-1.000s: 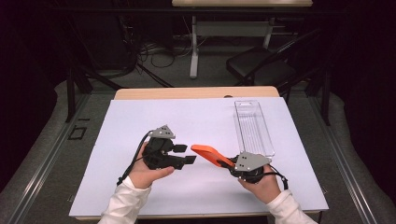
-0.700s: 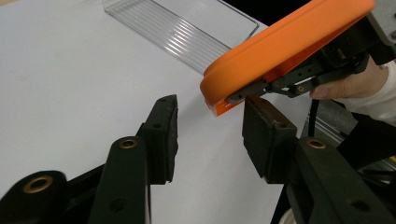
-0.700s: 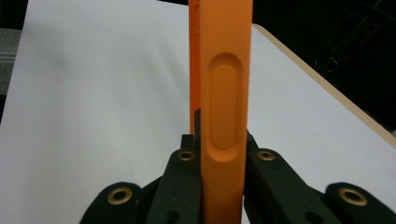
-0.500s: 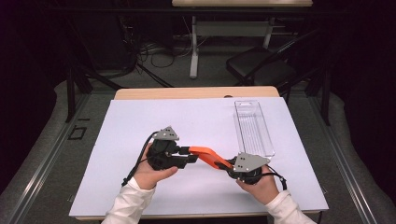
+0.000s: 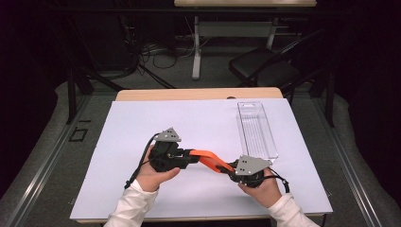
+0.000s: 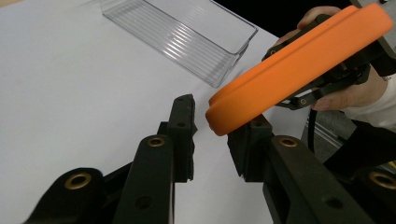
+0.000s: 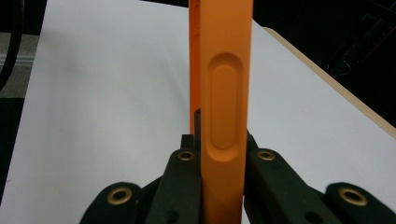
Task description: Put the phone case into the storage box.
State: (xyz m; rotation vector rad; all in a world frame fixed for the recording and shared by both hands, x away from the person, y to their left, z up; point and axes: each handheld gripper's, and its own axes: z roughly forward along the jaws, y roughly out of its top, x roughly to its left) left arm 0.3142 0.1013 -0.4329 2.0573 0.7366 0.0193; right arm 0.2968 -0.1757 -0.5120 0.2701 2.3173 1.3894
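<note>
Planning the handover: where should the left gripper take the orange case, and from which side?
Probably the free end of the orange case, which juts away from the right gripper clamped on its other end. Come in end-on from the left gripper's side, jaws straddling the two broad flat faces: the case is thin and slightly curved. The jaws have just been closing with that tip between them, not yet pinching it.

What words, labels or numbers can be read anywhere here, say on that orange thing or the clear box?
None can be read.
Orange tool: plain, with a moulded oval recess and no lettering.
Clear tray: ribbed plastic, no label.
White sheet on the table: blank.
Grey plates on the claws: no visible marking.
</note>
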